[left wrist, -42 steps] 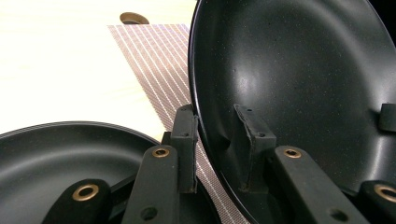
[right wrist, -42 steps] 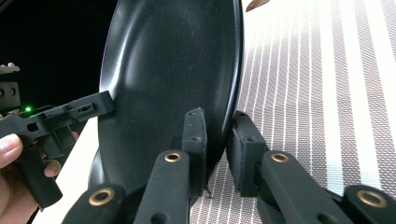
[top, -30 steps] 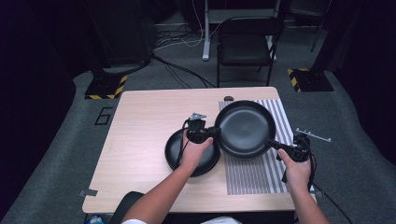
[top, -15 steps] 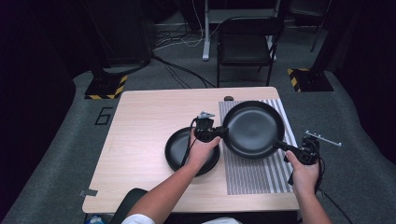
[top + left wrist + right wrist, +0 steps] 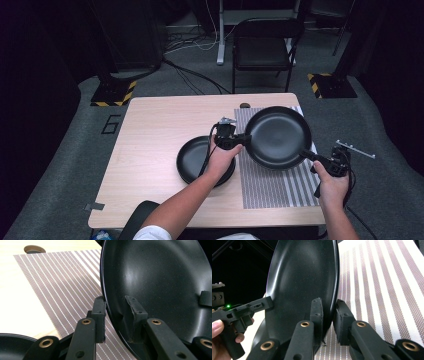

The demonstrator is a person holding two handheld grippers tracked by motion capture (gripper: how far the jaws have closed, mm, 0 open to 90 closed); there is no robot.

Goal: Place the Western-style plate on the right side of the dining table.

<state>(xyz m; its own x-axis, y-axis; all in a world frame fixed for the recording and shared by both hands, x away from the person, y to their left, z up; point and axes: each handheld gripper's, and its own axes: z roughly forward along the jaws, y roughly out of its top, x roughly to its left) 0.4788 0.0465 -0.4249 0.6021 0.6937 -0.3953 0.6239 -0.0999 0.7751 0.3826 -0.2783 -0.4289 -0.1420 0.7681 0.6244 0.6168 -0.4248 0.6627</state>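
Black and wide, the pan (image 5: 278,136) sits over the striped mat (image 5: 275,185) near our tabletop's right edge from above, its rim pinched by our left gripper (image 5: 115,315), and our right gripper (image 5: 327,318) clamps the opposite rim.

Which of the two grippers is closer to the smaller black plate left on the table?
Left. The left gripper sits just above the smaller plate's edge, gripping the big plate's rim; the right gripper clamps the opposite rim.

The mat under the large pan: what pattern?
The mat has brown and white stripes, clearest in the left gripper view.
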